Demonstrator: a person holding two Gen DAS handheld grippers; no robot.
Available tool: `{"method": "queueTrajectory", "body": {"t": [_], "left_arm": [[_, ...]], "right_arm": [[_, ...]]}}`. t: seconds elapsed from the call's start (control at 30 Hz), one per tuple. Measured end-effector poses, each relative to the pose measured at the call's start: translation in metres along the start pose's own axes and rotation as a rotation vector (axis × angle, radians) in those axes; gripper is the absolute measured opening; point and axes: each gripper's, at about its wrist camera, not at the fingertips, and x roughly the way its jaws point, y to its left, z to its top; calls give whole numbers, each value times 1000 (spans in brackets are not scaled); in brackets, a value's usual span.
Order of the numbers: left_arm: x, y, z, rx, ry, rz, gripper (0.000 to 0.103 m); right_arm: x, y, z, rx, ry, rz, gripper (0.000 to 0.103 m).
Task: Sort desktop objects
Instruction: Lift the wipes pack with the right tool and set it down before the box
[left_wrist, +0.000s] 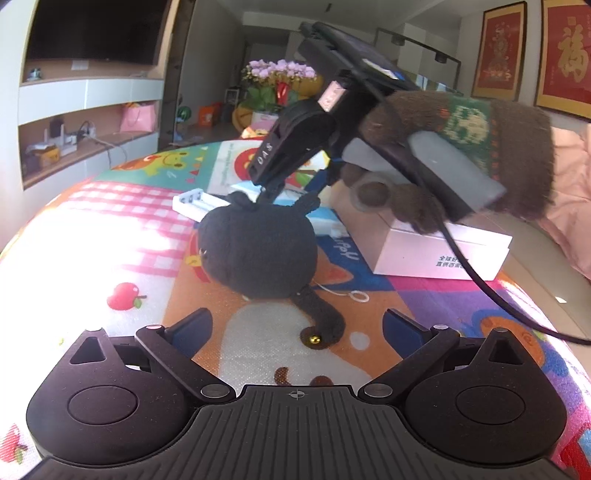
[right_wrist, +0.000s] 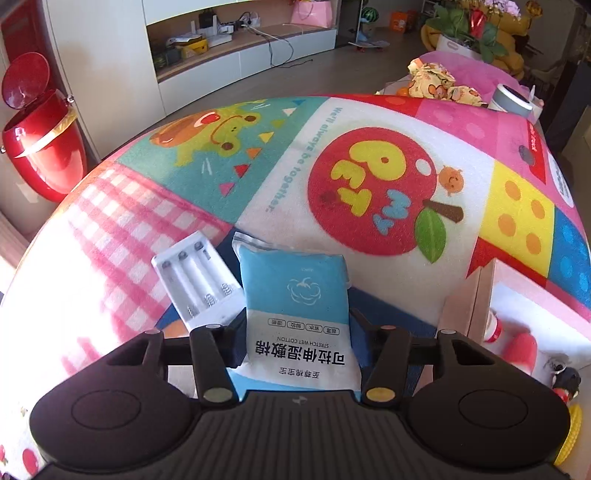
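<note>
My right claw (right_wrist: 295, 354) brackets the blue cotton-pad packet (right_wrist: 295, 310); whether its pads press the sides yet I cannot tell. The packet lies flat on the patterned tabletop (right_wrist: 369, 129) beside a white battery holder (right_wrist: 195, 284), printed "STRETCH WET COTTON". My left claw (left_wrist: 295, 332) gapes, empty, short of the black plush toy (left_wrist: 255, 251). The mat reads "We'll always be together."
</note>
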Motion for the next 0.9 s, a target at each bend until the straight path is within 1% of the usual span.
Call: {"method": "queueTrajectory", "body": {"t": [0.07,0.13,0.27,0.33,0.4,0.43,0.5,0.53,0.6,0.67,0.73,0.8,0.83,0.9], "left_arm": [[0,1,0,-6,2,14,101],[0,-1,0,-5,8,26,102],[3,-4,0,4,29,59,102],[2,-6,0,14,31,63,102],[3,-8,0,29,37,70,102],[5,-9,0,36,41,74,103],[7,-11,0,52,49,85,103],[8,-12,0,60,52,89,103],[10,-15,1,76,62,93,103],[12,-16,2,82,75,96,103],[14,-15,3,78,83,104,103],[17,-15,6,71,79,127,103],[19,-15,8,69,71,146,103],[24,-14,15,61,55,189,103]], "right_arm": [[-15,8,-22,-48,-2,9,51],[-40,12,-43,-69,-53,-1,50],[-113,-8,-73,-11,-235,119,49],[-150,-20,-95,14,-305,157,49],[-175,-28,-121,16,-338,178,50],[-183,-33,-137,20,-338,185,50],[-189,-39,-166,30,-309,183,50],[-188,-42,-183,33,-292,165,50],[-182,-45,-213,21,-268,104,50],[-171,-45,-240,4,-250,22,51],[-162,-46,-263,3,-242,-17,53],[-159,-50,-279,37,-265,-8,65],[-158,-52,-284,58,-279,0,69],[-158,-54,-292,90,-312,1,74]]}}
